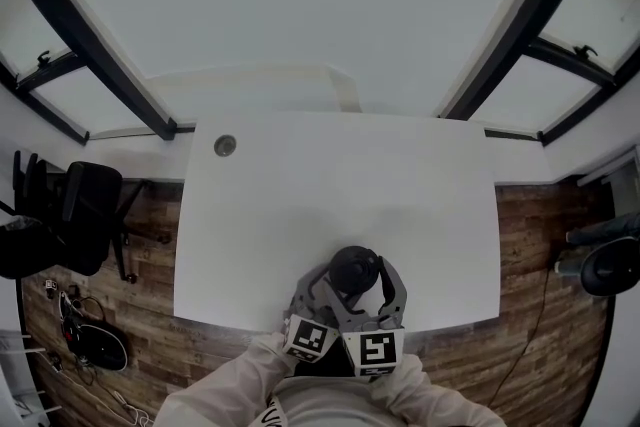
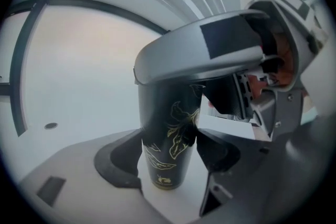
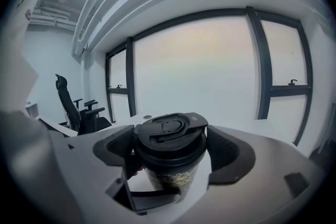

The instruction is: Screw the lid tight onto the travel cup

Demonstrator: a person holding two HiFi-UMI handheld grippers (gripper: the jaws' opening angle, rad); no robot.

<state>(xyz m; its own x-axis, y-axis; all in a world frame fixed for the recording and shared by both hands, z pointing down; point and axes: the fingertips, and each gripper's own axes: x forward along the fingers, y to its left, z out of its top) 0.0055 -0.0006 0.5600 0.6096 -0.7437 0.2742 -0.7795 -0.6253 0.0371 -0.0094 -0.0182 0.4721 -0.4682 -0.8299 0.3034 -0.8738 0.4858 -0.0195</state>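
**Lid on the cup, both grippers clamped, tightness unconfirmed**

Nearest the camera in the head view, the left gripper (image 1: pixel 322 295) and the right gripper (image 1: pixel 388 290) are held side by side at the near edge of the white table (image 1: pixel 340 175). The travel cup (image 1: pixel 355 270) is enclosed between them, stood upright on the table close to that edge.

In the left gripper view, the dark, gold-patterned body of the cup is seen pinched partway up between the two jaws. The left gripper is therefore judged to be clamped on the cup as an anchor. In the right gripper view, the black lid (image 3: pixel 170 131) is seen gripped on both sides by that gripper's jaws, above the left gripper's hold.

The lid is already set on the cup's mouth and no gap is seen under its rim, so placing is taken as done. Whether the thread is fully wound cannot be told. Tightening is judged to be under way or near its end, with release left to do.

Farther off, a cable grommet (image 1: pixel 225 145) is set in the table's far left corner. An office chair (image 1: pixel 85 215) is seen beyond the table's left edge.
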